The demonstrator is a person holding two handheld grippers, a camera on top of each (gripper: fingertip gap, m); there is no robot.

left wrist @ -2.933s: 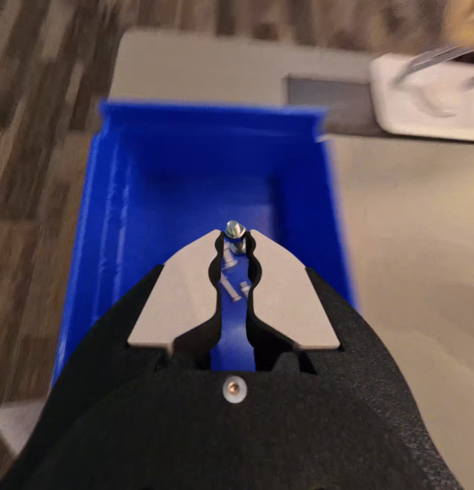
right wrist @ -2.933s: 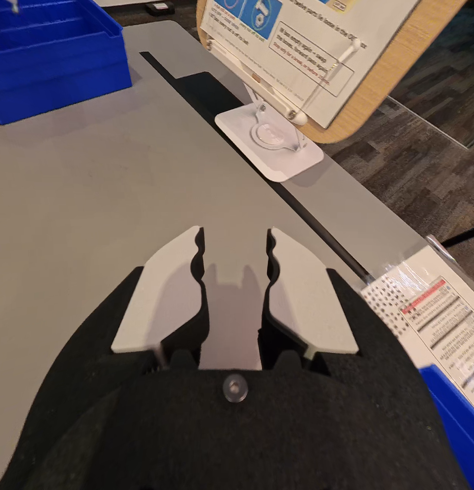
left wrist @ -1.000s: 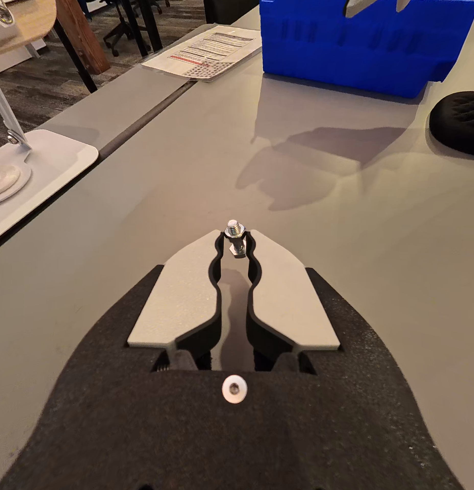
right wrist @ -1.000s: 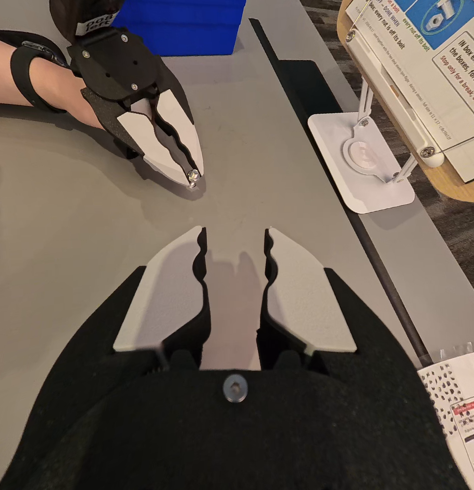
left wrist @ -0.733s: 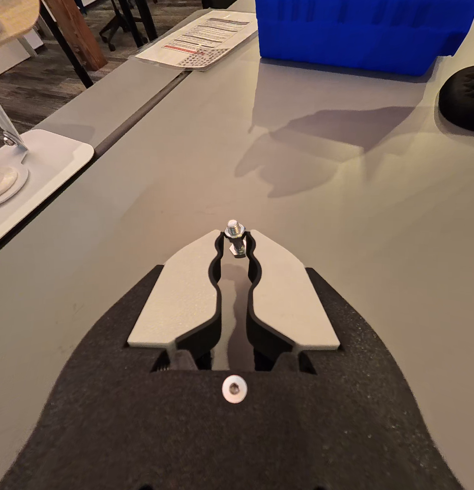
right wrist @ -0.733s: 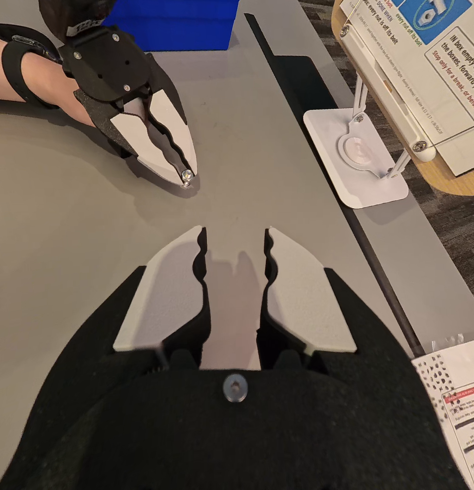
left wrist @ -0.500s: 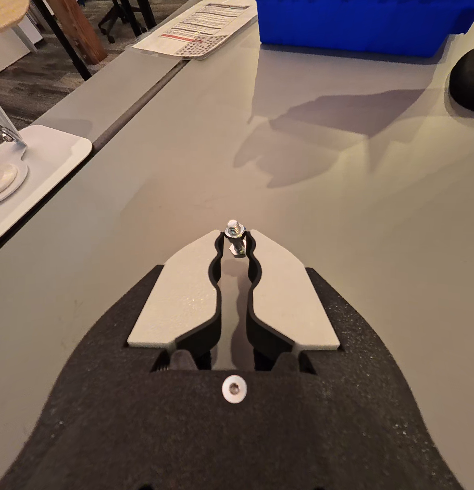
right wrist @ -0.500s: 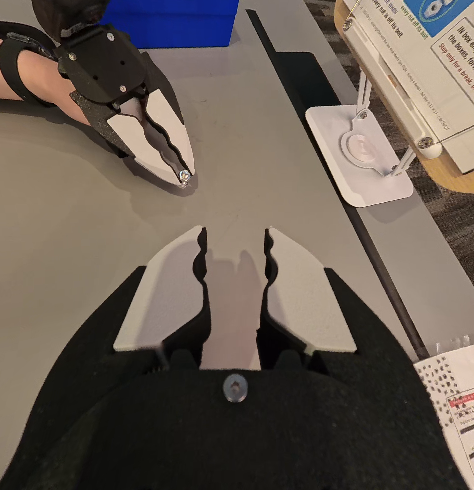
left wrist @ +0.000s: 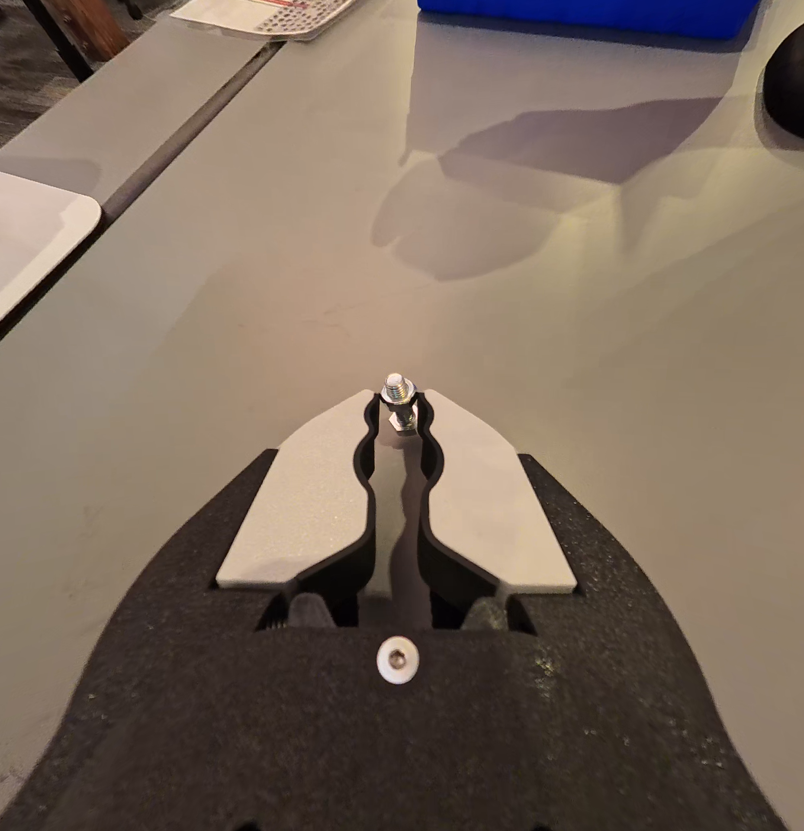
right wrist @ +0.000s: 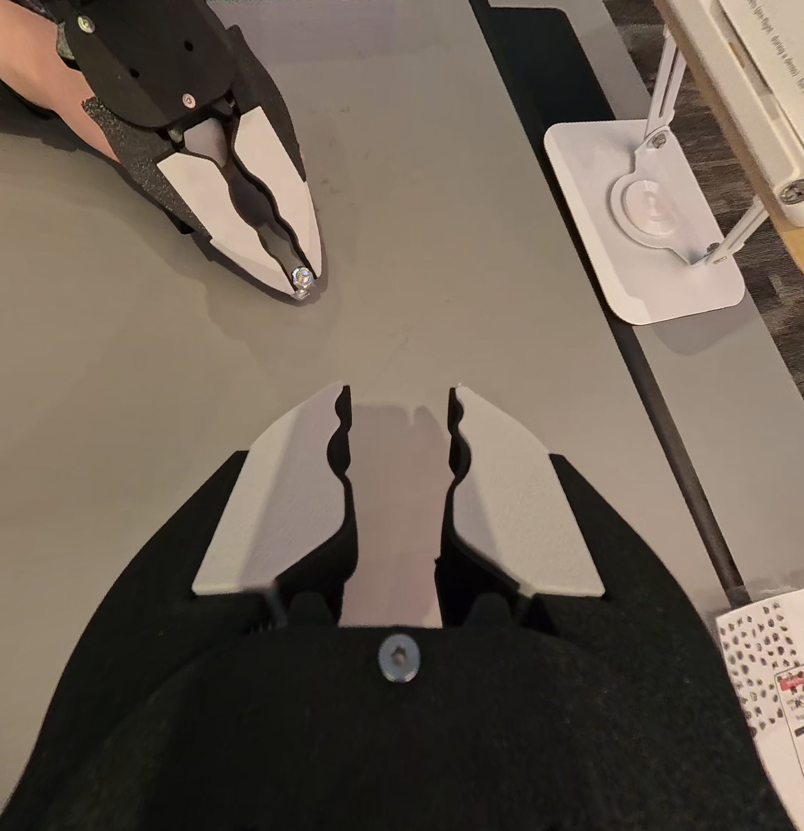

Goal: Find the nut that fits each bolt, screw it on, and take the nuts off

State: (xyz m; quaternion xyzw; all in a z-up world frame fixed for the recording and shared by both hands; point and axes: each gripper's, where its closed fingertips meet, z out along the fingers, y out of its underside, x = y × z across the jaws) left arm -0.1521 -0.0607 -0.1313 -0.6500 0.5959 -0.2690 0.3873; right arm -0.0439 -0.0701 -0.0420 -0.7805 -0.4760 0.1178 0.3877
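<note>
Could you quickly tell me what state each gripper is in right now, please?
Left gripper: shut on the small silver bolt with a nut threaded on it, just above the grey table.
Right gripper: open, holding nothing.

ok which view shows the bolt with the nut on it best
The left wrist view: the bolt sits close and sharp at the left gripper's tips, nut and thread visible. The right wrist view shows it small and farther off, head near the table.
</note>
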